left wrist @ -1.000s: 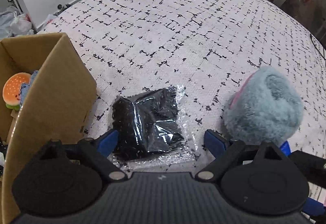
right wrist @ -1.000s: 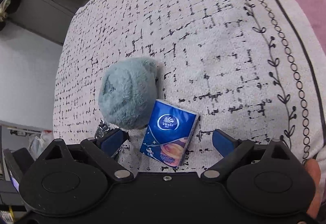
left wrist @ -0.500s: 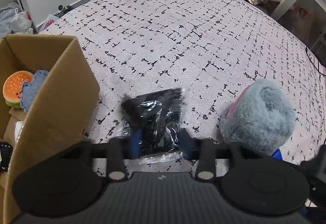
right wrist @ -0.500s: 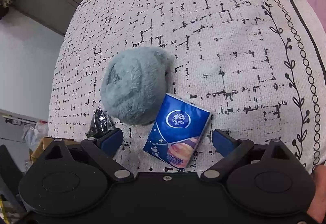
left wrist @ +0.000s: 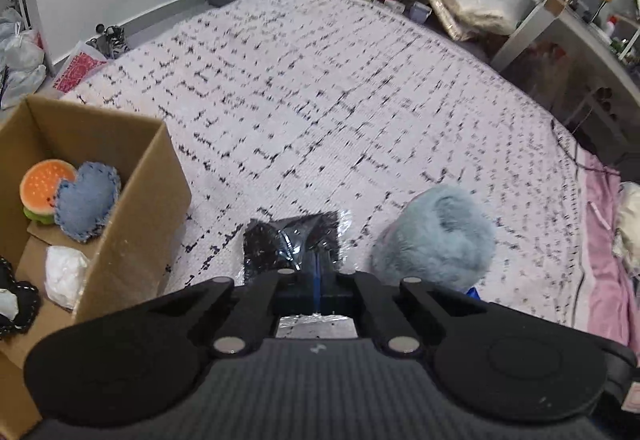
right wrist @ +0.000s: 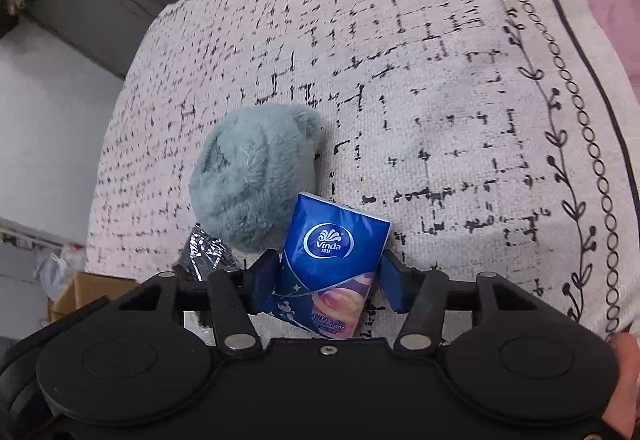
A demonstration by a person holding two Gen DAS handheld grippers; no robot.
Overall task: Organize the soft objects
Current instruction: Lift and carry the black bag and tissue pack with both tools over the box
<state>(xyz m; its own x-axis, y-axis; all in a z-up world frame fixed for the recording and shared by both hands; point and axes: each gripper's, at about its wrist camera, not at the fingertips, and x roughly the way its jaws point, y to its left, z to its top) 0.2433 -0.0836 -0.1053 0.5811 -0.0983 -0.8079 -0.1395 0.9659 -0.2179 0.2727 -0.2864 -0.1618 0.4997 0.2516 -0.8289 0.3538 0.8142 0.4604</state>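
Cardboard box holds burger plush, denim heart.

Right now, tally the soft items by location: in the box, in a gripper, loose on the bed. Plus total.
In cardboard box: 4 visible (burger plush, denim heart, white wad, black heart)
In a gripper: 2 (black packet in left gripper, tissue pack in right gripper)
Loose on bed: 1 (blue-grey fluffy plush)
Total: 7

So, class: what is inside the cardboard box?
Inside the cardboard box: burger plush, denim heart, white bundle, a black item. The near wall hides the rest.
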